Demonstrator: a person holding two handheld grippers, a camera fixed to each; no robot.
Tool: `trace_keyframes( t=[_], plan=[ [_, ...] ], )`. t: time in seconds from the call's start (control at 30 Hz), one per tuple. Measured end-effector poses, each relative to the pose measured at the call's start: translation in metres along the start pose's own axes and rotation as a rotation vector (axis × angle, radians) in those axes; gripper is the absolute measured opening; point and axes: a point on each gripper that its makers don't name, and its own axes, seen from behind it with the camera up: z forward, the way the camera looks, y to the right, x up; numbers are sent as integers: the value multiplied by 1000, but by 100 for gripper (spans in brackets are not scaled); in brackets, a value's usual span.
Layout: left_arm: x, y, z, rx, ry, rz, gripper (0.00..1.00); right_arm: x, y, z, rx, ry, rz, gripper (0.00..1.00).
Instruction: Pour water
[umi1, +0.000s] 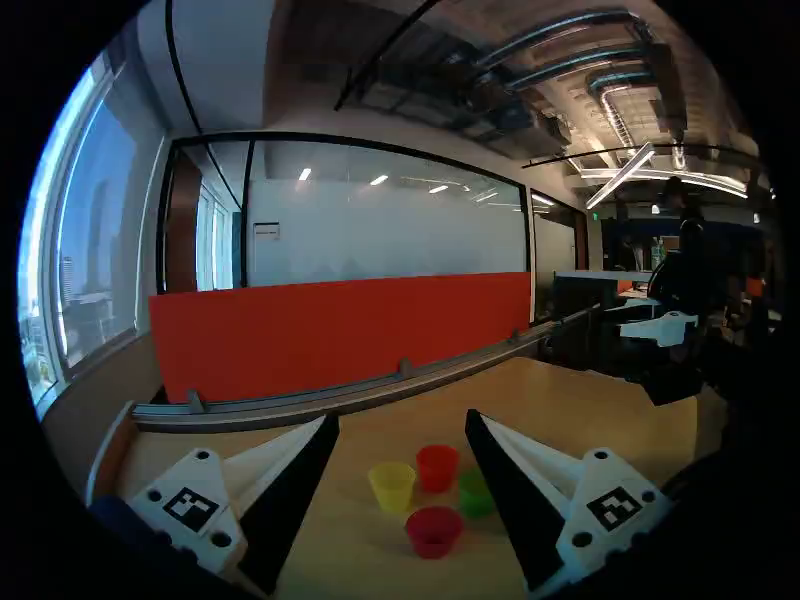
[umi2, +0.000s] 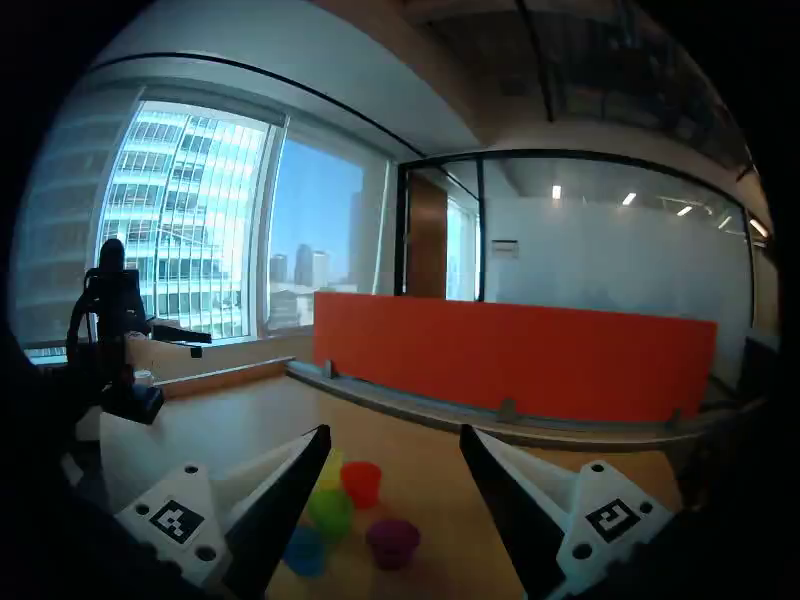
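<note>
L gripper (umi1: 400, 415) & R gripper (umi2: 393, 428) both released. Colored cups (umi1: 432, 528) bunched on wood desk (umi1: 580, 400) ahead. Orange divider (umi1: 340, 330) behind, windows (umi2: 190, 230) at side.

The cups (umi1: 437, 467) huddle close together on the table (umi1: 560, 400), with bare wood beyond and to the right. The orange partition (umi1: 340, 330) walls the far edge.

No words, numbers or brand names can be read anywhere. The closest things to signs are square black-and-white coded markers (umi1: 190, 507), one on each white finger of the left claw (umi1: 400, 416). The right claw (umi2: 393, 429) carries the same kind of pattern on both its fingers. A small white notice (umi1: 266, 231) hangs on the glass wall (umi1: 400, 235), its print too small to make out.
</note>
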Motion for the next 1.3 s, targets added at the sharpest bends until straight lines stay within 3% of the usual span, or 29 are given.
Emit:
trace_keyframes(
  t=[0.6, 0.9, 1.3],
  plan=[
    [-21, 12, 7, -89, -66, 30, 94, -8, -17, 6, 77, -59, -11, 100],
    [-41, 22, 9, -129, -107, 63, 94, -31, -17, 6, 93, -115, -19, 100],
    [-66, 40, 14, -174, -149, 70, 94, -54, -12, 2, 95, -161, -12, 100]
  ],
)
